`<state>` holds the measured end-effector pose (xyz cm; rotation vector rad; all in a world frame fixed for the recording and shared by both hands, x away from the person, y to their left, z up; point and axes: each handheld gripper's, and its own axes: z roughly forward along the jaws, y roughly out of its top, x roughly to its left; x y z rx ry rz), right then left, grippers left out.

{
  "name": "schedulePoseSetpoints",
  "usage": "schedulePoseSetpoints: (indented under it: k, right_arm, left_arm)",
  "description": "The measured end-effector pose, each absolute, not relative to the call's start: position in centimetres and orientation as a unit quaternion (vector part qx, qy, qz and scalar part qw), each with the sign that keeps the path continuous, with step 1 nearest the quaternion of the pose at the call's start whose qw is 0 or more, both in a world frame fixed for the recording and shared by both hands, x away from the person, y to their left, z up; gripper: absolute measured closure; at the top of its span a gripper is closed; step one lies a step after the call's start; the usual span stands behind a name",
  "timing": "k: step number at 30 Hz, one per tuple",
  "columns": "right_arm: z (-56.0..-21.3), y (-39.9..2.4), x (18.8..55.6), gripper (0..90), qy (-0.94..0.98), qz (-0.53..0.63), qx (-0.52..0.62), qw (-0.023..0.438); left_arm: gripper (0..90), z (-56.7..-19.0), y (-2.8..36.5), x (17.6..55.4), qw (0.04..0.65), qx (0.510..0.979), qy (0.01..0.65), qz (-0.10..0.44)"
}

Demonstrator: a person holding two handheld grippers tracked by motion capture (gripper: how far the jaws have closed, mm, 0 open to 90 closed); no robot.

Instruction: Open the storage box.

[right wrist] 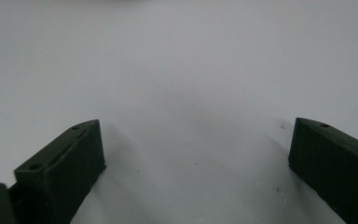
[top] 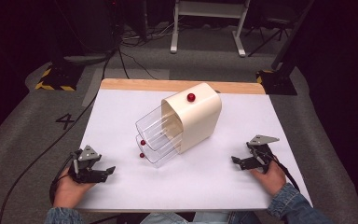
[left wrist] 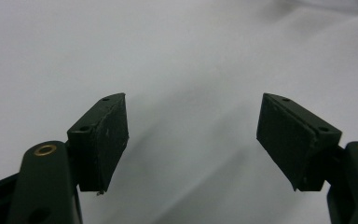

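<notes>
A cream rounded plastic drawer cabinet (top: 193,116) with a red knob on top stands mid-worktop (top: 121,112), its two clear drawers (top: 158,137) pulled out towards the person. The left gripper (top: 103,172) rests near the front left edge, fingers (left wrist: 105,140) wide and empty; the right gripper (top: 237,161) near the front right likewise, well apart from the cabinet

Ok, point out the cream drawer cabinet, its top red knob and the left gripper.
cream drawer cabinet (top: 200,119), high view, curved side wall.
top red knob (top: 191,97), high view, ball's middle.
left gripper (top: 106,171), high view, between its fingertips.
</notes>
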<state>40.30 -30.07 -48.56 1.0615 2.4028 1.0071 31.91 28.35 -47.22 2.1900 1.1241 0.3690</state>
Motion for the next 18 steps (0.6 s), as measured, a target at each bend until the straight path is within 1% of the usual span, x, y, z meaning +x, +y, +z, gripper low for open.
schedulePoseSetpoints:
  k: [1, 5, 6, 7, 18]
  right_arm:
    - [-48.56, -30.07, 40.3, 3.6, 0.843, 0.353, 0.372, 0.163]
    - [-48.56, -30.06, 40.29, 3.6, 0.843, 0.353, 0.372, 0.163]
    - [-48.56, -30.07, 40.3, 3.6, 0.843, 0.353, 0.372, 0.163]
    - [-48.56, -30.07, 40.29, 3.6, 0.843, 0.353, 0.372, 0.163]
    - [-48.56, -30.07, 40.29, 3.6, 0.843, 0.353, 0.372, 0.163]
  left_arm:
    - [24.0, -47.51, 28.27, 31.98, 0.315, 0.835, 0.429, 0.14]
    - [22.5, -47.93, 28.41, 31.92, 0.327, 0.832, 0.421, 0.154]
    - [17.6, -48.1, 28.4, 31.93, 0.325, 0.832, 0.421, 0.158]
    - [17.1, -48.1, 28.44, 31.95, 0.327, 0.831, 0.422, 0.156]
    - [16.9, -48.12, 28.44, 31.93, 0.327, 0.831, 0.421, 0.157]
